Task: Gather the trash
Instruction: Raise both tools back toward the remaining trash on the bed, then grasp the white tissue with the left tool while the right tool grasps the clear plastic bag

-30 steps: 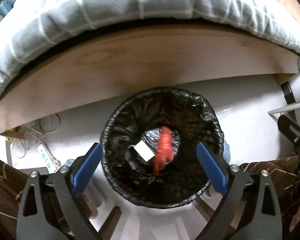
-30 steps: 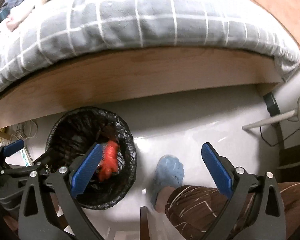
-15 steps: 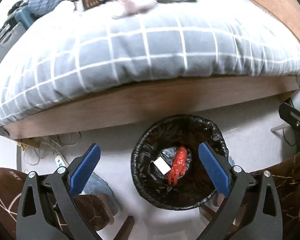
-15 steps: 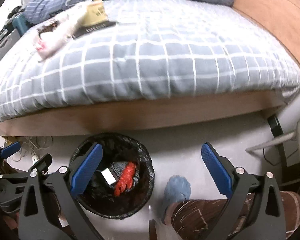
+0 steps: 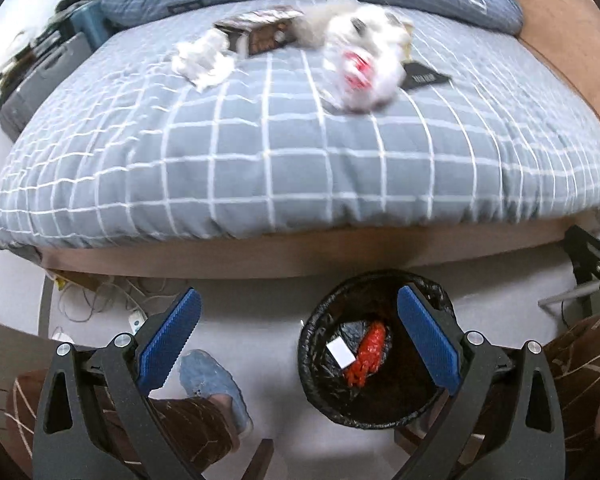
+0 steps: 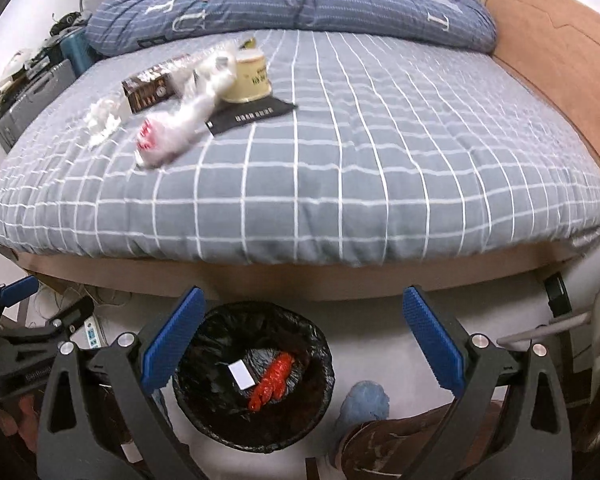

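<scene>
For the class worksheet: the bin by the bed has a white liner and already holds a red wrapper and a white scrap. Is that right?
Not quite. The liner of the bin is black, as the right wrist view shows. The red wrapper and white scrap do lie inside it.

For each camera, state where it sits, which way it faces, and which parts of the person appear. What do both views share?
Left wrist: on the left hand-held gripper, open, facing the bed; slippered foot shows.
Right wrist: on the right hand-held gripper, open, facing the bed; foot, trouser leg show.
Shared: bin, red trash, bed litter.
</scene>
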`<state>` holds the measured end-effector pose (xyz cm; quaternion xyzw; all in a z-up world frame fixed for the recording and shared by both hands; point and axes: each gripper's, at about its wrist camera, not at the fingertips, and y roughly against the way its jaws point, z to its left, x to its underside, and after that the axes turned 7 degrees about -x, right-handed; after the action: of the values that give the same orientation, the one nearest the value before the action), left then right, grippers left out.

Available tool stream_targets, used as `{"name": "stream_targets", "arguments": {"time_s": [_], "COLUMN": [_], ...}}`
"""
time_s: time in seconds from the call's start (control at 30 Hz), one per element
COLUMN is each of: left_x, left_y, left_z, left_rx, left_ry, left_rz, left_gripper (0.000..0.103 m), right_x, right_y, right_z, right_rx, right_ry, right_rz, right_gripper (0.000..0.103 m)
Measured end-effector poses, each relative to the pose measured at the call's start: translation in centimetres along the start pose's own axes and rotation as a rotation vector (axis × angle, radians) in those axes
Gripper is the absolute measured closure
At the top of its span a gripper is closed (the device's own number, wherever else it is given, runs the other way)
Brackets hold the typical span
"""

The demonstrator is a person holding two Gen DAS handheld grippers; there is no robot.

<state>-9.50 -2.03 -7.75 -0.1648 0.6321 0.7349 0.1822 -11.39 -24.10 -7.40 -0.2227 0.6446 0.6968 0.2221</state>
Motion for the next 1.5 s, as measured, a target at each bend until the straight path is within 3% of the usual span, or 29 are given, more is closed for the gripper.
{"name": "stream_targets", "arguments": {"time_s": [0.37,0.67,0.97,1.37,1.5], "left_x": [-3.6,-8.7,-14.6,-21.6,-23.9], "left_y": [0.4,-0.3,-3.2,-7.1,-9.7], "left_z": [4.1,7.9,11.5,13.6,13.6], "left_rx": [-0.049,-0.055,-0.082,-0.105,-0.076], "left_ry": [0.07,0.123,0.155,0.161,0.152], "left_rz": [-0.022,-0.077,-0.093,-0.105,-0.083], "left_gripper": [0.006,0.006,0.006,0.006,0.006], "right_x": [-4.2,-8.8,-11.9,-14.7,-15.4], "right_y": [0.8,-0.6,-3.3,-6.9,-8.3], "right_z": [2.2,5.2,7.1,8.1,8.4], "right_rx": [-0.027,-0.058,-0.083,-0.113,-0.123], "right_ry": [0.052,0.09,0.121,0.124,0.118], "right_rz": [-0.042,-0.076,-0.076,-0.063,-0.048], "right_gripper": [0.008,0.008,0.008,0.008,0.008]}}
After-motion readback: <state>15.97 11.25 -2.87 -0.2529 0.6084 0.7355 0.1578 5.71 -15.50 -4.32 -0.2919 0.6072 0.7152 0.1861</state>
